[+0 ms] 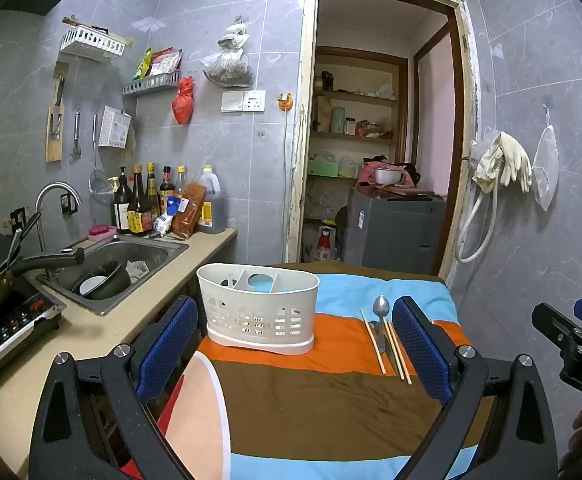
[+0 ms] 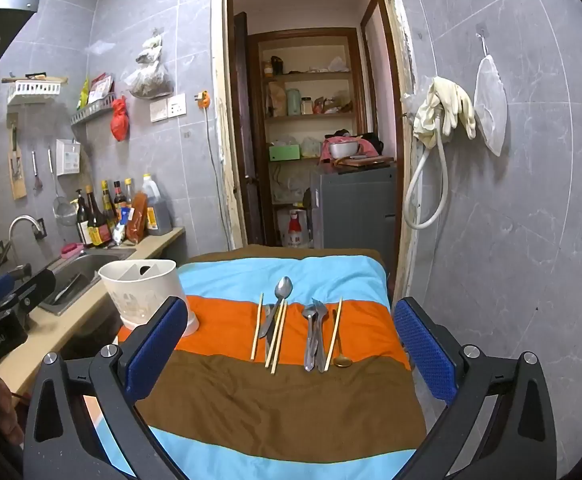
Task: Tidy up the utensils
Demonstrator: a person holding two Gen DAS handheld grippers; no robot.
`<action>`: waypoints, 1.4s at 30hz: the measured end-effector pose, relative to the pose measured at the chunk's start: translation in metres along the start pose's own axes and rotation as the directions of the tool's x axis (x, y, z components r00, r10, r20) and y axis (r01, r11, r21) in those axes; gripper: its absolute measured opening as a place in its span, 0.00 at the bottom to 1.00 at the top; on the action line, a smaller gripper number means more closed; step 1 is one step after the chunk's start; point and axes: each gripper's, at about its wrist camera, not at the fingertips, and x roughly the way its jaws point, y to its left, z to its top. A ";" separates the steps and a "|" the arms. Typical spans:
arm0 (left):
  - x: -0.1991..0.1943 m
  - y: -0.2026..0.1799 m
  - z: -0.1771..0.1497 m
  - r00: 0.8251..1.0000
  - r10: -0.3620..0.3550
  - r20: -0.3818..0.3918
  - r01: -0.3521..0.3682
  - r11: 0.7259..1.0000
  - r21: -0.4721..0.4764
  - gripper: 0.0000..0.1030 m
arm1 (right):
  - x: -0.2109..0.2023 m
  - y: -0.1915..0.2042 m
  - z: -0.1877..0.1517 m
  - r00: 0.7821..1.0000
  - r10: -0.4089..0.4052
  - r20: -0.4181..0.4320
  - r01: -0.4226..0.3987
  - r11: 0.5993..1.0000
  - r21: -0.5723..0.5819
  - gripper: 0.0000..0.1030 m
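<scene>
Steel spoons and wooden chopsticks [image 2: 278, 322] lie mid-frame on the striped cloth worktop [image 2: 275, 400], beyond the wide-open, empty right tool [image 2: 291, 354]; the left tool [image 1: 296, 346], equally wide, faces the white slotted plastic caddy [image 1: 259, 307].

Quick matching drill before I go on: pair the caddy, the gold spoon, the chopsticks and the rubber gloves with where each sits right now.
Things:
1. caddy
2. gold spoon
3. chopsticks
4. gloves

Places:
A. hung on the right wall
B. right end of the utensil row
C. left edge of the cloth, upright
D. flat on the orange stripe, among the left utensils

Pairs: 1-C, 2-B, 3-D, 4-A
</scene>
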 end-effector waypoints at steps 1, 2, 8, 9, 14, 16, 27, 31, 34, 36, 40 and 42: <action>0.000 0.000 0.000 1.000 0.000 0.000 0.000 1.000 0.000 0.93 | 0.000 0.000 0.000 1.000 0.000 0.000 0.000 1.000 0.000 1.00; 0.000 0.000 0.000 1.000 0.000 -0.001 0.000 1.000 0.001 0.93 | 0.001 0.000 0.000 1.000 0.000 -0.001 0.000 1.000 0.001 1.00; 0.000 0.000 0.000 1.000 0.001 -0.002 -0.001 1.000 0.002 0.93 | 0.002 -0.001 -0.001 1.000 0.001 -0.005 -0.001 1.000 0.004 1.00; 0.000 0.000 0.000 1.000 0.000 -0.001 0.000 1.000 0.001 0.93 | 0.002 -0.001 -0.002 1.000 0.000 -0.006 0.000 1.000 0.004 1.00; -0.001 -0.001 0.000 1.000 -0.002 -0.003 0.002 1.000 0.003 0.93 | 0.002 -0.001 -0.002 1.000 0.000 -0.008 0.000 1.000 0.004 1.00; -0.002 -0.001 0.000 1.000 -0.003 -0.004 0.003 1.000 0.003 0.93 | 0.003 -0.001 -0.002 1.000 0.001 -0.010 -0.001 1.000 0.005 1.00; -0.003 -0.001 -0.001 1.000 -0.002 -0.005 0.002 1.000 0.001 0.93 | 0.004 -0.001 -0.003 1.000 0.001 -0.014 0.000 1.000 0.007 1.00; 0.000 0.000 0.000 1.000 -0.001 -0.008 0.001 1.000 -0.001 0.93 | 0.004 -0.001 -0.004 1.000 0.000 -0.017 0.000 1.000 0.007 1.00; -0.001 0.000 0.000 1.000 -0.001 -0.006 0.001 1.000 0.000 0.93 | 0.004 -0.001 -0.004 1.000 0.001 -0.018 -0.001 1.000 0.007 1.00; -0.003 0.000 0.000 1.000 -0.001 -0.006 0.001 1.000 0.000 0.93 | 0.004 -0.001 -0.004 1.000 0.000 -0.019 0.000 1.000 0.008 1.00; 0.000 0.000 0.000 1.000 -0.001 -0.010 0.001 1.000 -0.001 0.93 | 0.004 -0.002 -0.005 1.000 0.000 -0.019 0.000 1.000 0.008 1.00; -0.001 0.000 0.000 1.000 0.000 -0.009 0.000 1.000 0.000 0.93 | 0.004 -0.002 -0.005 1.000 0.001 -0.019 0.000 1.000 0.009 1.00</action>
